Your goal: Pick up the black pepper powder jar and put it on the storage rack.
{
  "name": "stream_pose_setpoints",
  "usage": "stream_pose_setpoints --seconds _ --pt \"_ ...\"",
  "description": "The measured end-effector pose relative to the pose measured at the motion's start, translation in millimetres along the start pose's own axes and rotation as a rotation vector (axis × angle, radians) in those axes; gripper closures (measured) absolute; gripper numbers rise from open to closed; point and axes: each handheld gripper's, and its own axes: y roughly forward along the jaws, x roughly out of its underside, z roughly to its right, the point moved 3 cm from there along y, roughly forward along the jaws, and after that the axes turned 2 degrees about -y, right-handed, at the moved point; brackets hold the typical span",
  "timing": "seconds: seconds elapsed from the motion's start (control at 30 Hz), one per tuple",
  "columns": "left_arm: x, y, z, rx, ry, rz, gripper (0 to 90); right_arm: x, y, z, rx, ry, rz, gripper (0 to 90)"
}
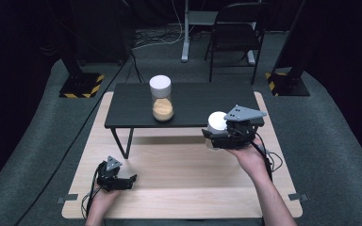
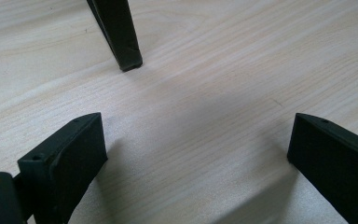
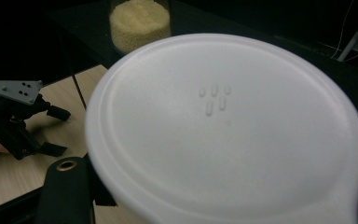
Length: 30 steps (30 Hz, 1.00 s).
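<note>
While the left gripper [image 1: 128, 181] is held wide open and empty over the table [image 1: 179, 188], a grain jar [image 1: 161, 98] is seen on the shelf [image 1: 193, 106]; a white-lidded jar [image 1: 217, 123] is clamped by the right gripper [image 1: 210, 137].

Clear jar with round white lid [image 1: 160, 98], upright on the low black shelf, left of its middle; lower part filled with pale yellow grains [image 3: 139, 24], upper part empty.

Second container with round white plastic lid [image 3: 223, 130], upright, raised just in front of the shelf's right front edge. Lid top smooth, a few small raised oval marks near centre. Its body is hidden.
</note>
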Motion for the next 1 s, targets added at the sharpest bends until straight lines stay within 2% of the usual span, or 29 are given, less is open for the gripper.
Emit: stream_pose_setpoints --seconds 0.53,1.0 --pt "-0.1 0.0 -0.1 0.0 0.001 0.0 3.7 -30.1 2.7 8.7 0.009 0.001 0.002 29.9" --pt "-0.1 0.1 -0.1 0.001 0.001 0.0 3.7 -51.9 1.1 9.7 0.015 -0.019 0.024 29.9"
